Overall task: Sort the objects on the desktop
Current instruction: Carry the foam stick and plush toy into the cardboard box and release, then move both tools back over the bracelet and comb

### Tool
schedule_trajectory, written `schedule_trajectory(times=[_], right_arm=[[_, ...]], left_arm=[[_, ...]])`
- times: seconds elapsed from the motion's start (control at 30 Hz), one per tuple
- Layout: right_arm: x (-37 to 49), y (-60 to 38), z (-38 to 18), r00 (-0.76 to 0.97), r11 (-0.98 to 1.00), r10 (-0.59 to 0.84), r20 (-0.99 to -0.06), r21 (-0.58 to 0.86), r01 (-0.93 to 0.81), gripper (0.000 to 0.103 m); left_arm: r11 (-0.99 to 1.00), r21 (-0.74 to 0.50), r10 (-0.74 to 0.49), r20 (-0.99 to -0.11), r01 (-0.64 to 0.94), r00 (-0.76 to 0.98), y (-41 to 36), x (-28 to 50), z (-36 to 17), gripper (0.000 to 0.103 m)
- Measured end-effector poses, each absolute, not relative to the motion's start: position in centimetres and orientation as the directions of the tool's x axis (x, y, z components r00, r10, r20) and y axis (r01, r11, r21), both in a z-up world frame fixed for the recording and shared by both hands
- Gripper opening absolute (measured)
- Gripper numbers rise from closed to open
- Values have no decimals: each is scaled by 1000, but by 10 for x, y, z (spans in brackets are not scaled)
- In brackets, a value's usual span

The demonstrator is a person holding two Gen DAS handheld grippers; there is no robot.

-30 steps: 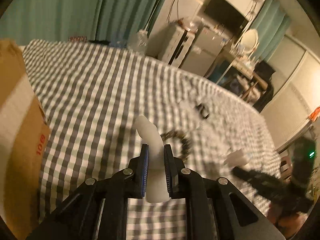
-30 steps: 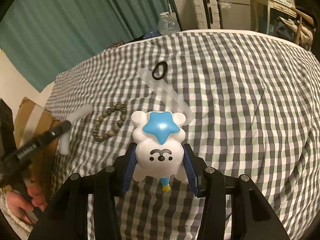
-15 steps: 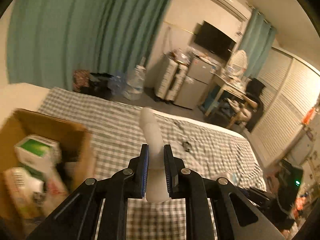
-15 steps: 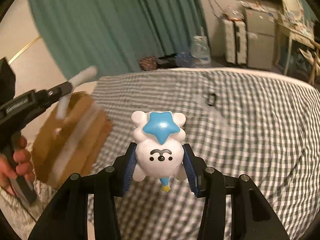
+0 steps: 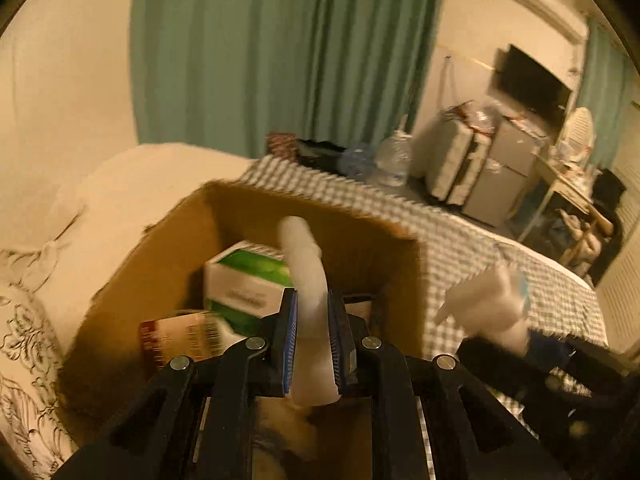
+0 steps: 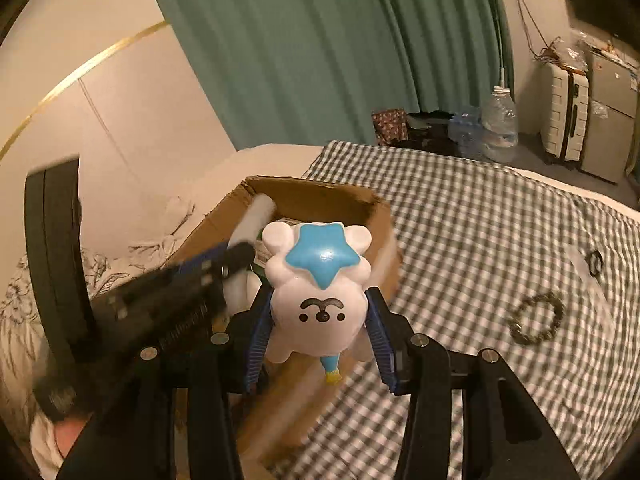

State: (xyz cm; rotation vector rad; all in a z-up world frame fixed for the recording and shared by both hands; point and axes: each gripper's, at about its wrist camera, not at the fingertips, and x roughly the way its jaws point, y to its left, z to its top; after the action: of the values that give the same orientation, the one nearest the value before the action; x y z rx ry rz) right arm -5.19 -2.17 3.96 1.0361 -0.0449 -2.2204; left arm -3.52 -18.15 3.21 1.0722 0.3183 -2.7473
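My left gripper (image 5: 312, 344) is shut on a white curved tube (image 5: 306, 276) and holds it over the open cardboard box (image 5: 180, 224). The box holds a green-and-white carton (image 5: 248, 280) and a red-labelled packet (image 5: 180, 336). My right gripper (image 6: 320, 340) is shut on a white toy bear with a blue star (image 6: 320, 280), beside the box (image 6: 320, 196) on its right. The left gripper (image 6: 168, 304) and tube (image 6: 256, 216) show in the right wrist view, over the box. A bead bracelet (image 6: 538, 322) and a black hair tie (image 6: 595, 262) lie on the checked cloth.
The box stands at the left edge of the grey-white checked cloth (image 6: 480, 220). A cream pillow with a floral print (image 5: 24, 340) lies left of the box. Green curtains (image 6: 320, 48), water bottles (image 6: 500, 128) and a suitcase (image 6: 564, 120) stand beyond the far edge.
Both grippers have swung left from the middle of the cloth to the cardboard box. The left gripper now holds the tube above the box opening; the right carries the toy beside it.
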Motion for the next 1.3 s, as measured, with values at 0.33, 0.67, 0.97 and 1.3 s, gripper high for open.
schedule_trajectory(times=[0.33, 0.67, 0.97, 1.3], right_arm=[[-61, -19, 51, -523, -780, -602, -603, 306, 545, 81], [-59, 137, 57, -785, -950, -292, -547, 70, 305, 93], [-69, 227, 17, -742, -980, -81, -665, -83, 181, 95], [-126, 265, -45, -699, -980, -155, -698, 22, 196, 95]], left_arm=[[-906, -158, -189, -679, 392, -710, -224, -27, 20, 72], [-954, -135, -133, -609, 268, -782, -149, -14, 54, 102], [-984, -171, 70, -587, 39, -806, -27, -18, 47, 103], [-999, 31, 0, -680, -29, -733, 75, -86, -53, 103]])
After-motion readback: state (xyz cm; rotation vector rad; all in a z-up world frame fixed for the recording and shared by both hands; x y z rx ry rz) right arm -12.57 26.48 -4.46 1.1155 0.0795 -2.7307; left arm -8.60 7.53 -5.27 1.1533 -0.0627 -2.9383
